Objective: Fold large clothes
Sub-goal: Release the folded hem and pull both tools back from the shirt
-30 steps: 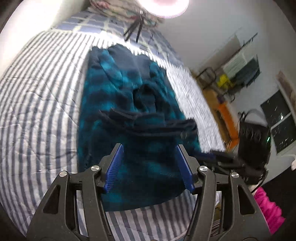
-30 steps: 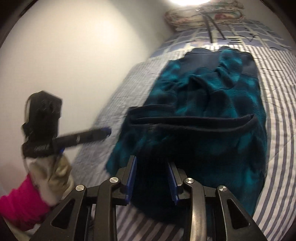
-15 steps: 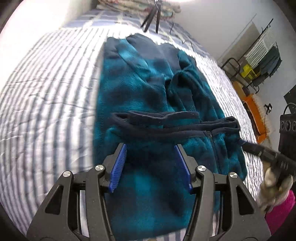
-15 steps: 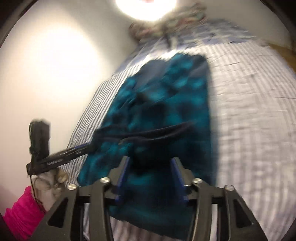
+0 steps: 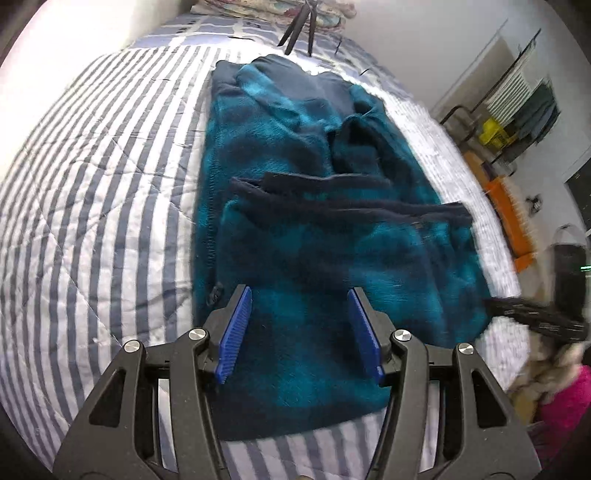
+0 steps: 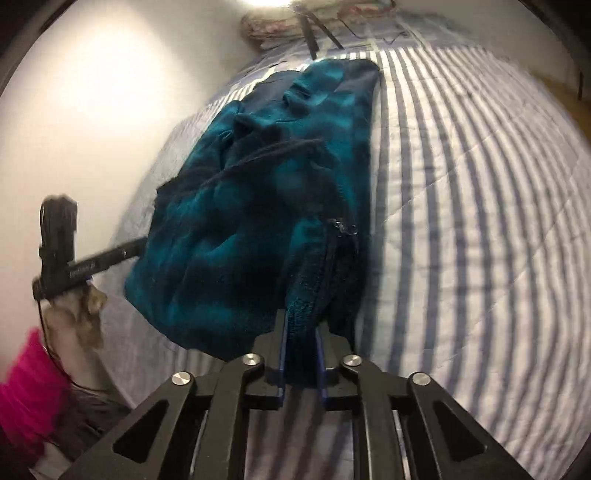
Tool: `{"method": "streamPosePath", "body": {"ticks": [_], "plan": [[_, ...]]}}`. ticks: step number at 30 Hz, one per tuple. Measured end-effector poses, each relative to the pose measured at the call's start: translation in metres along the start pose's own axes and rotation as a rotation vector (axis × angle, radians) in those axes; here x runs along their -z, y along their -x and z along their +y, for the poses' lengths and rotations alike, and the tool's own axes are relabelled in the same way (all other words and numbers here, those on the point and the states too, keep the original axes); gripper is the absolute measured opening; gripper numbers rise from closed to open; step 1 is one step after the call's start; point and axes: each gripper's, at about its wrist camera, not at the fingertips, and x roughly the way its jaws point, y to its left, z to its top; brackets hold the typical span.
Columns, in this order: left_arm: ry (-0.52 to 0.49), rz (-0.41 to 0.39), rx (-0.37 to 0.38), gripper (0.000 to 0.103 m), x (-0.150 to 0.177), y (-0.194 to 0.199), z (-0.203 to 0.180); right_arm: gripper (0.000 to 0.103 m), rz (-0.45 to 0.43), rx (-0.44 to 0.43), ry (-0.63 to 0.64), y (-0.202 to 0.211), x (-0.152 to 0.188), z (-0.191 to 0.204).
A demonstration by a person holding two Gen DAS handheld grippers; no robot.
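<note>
Left wrist view: teal fleece jacket laid flat on striped bedspread, centre of frame, long axis running from lower centre up toward the pillows at top edge. Lower hem already doubled up, dark band crossing mid-frame. Left gripper at lower centre, pitched steeply down, jaws spread apart over the near folded edge, blue pads clear of fabric, nothing pinched. Right gripper's finger blurred at right edge, by the jacket's right corner. Drying rack upper right, irrelevant.

Right wrist view: right gripper at lower centre, pitched down, jaws just been closing, now clenched on the jacket's near corner along the zipper edge, fleece bunched between pads. Jacket stretching away up-left toward the top of frame. Left gripper at left edge, finger tip at the jacket's left side, not gripping.

Judgement: right corner secured, left corner not yet. Next move probably a left clamp on the fabric directly below its pads, then both corners carried along the long axis toward the collar. Uneven lift likely to skew the fold.
</note>
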Motion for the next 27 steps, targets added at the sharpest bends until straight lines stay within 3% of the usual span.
{"method": "streamPosePath", "body": {"ticks": [2,5,7,10,13,15,21,27], "plan": [[-0.004,0.018,-0.016,0.055,0.002,-0.011,0.003,0.008,0.058,0.034,-0.028,-0.018,0.008,-0.011],[-0.014,0.021,-0.026,0.055,0.001,-0.018,0.002,0.011,0.038,0.045,0.026,-0.01,0.009,-0.003],[-0.02,0.016,-0.029,0.055,0.001,-0.015,0.001,0.023,0.024,0.066,0.047,0.002,0.011,0.003],[-0.01,-0.001,-0.014,0.055,-0.001,-0.007,0.0,0.032,-0.102,0.159,0.143,0.031,0.007,0.023],[-0.026,-0.048,-0.005,0.055,-0.005,0.008,-0.002,0.034,-0.265,0.177,0.231,0.05,0.004,0.044],[-0.03,-0.084,-0.006,0.055,-0.009,0.015,-0.004,0.034,-0.317,0.153,0.253,0.05,-0.001,0.055],[-0.022,-0.092,-0.001,0.055,-0.025,0.007,-0.005,0.028,-0.185,0.059,0.209,0.006,-0.033,0.061],[-0.055,-0.023,-0.04,0.055,-0.032,-0.03,0.0,0.022,-0.058,0.136,0.189,-0.056,-0.051,0.047]]}}
